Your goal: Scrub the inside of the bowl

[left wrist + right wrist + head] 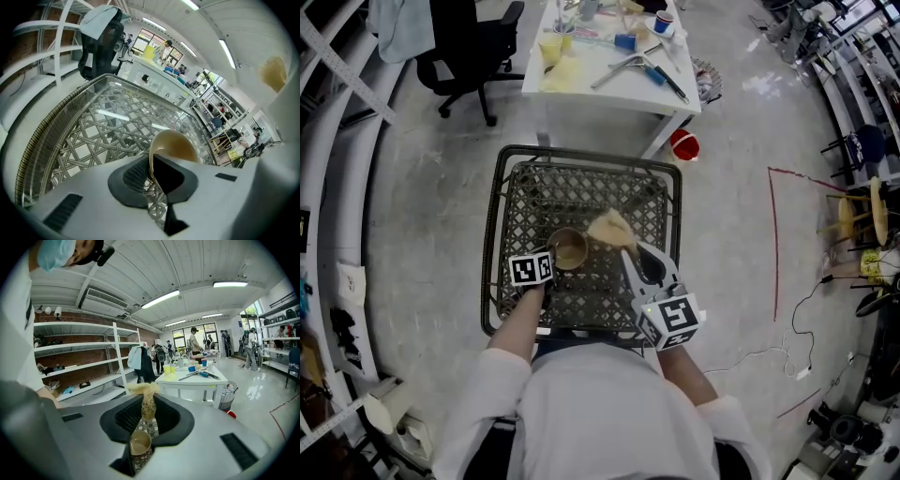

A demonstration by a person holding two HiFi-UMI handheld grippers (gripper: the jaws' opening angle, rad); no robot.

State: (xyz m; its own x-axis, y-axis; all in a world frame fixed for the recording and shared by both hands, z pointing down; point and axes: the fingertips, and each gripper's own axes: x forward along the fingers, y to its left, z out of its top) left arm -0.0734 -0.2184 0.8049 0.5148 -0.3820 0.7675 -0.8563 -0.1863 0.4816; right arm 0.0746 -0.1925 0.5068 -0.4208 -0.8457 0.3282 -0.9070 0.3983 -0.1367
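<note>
The bowl [569,249], brown and upright, stands on the lattice table [502,187] near its front edge, just before the seated person. The left gripper [551,258] is clenched on the bowl's near rim, one jaw inside the wall and one outside. The right gripper [630,255] grasps a straw-coloured fibrous scrubber [611,228], held above the table just right of the bowl and clear of it. A white table [609,84] with tools and cups stands beyond.

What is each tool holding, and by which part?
The left tool grips the bowl by its near rim; the right tool pinches the scrubber by one end.
</note>
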